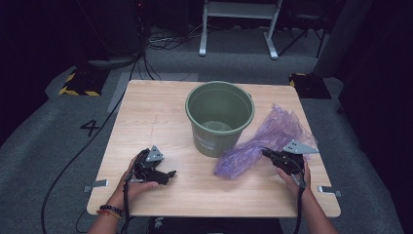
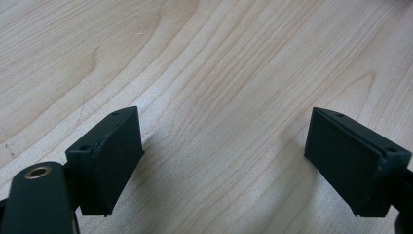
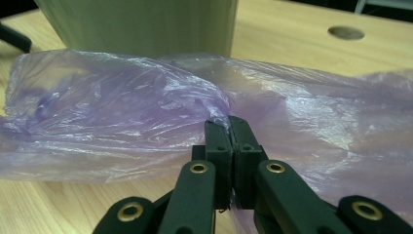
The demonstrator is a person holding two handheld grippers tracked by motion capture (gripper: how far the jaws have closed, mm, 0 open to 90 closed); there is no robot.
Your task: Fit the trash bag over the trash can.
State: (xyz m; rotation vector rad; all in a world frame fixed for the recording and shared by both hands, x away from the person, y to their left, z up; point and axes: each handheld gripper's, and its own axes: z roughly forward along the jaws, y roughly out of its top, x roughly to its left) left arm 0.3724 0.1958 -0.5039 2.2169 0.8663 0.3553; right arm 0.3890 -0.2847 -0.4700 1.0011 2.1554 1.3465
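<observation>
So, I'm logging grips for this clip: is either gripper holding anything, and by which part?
The right gripper is shut on the purple plastic bag, pinching a gathered fold along its near edge, about midway. The left gripper is open, holding nothing.

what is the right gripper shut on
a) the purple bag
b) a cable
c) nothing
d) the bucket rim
a: in the right gripper view the right gripper has its jaws pressed together on a fold of the purple bag, which lies beside the bucket.

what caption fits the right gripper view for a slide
Right gripper shut on a purple plastic bag lying on the wooden table, green bucket behind.
</observation>
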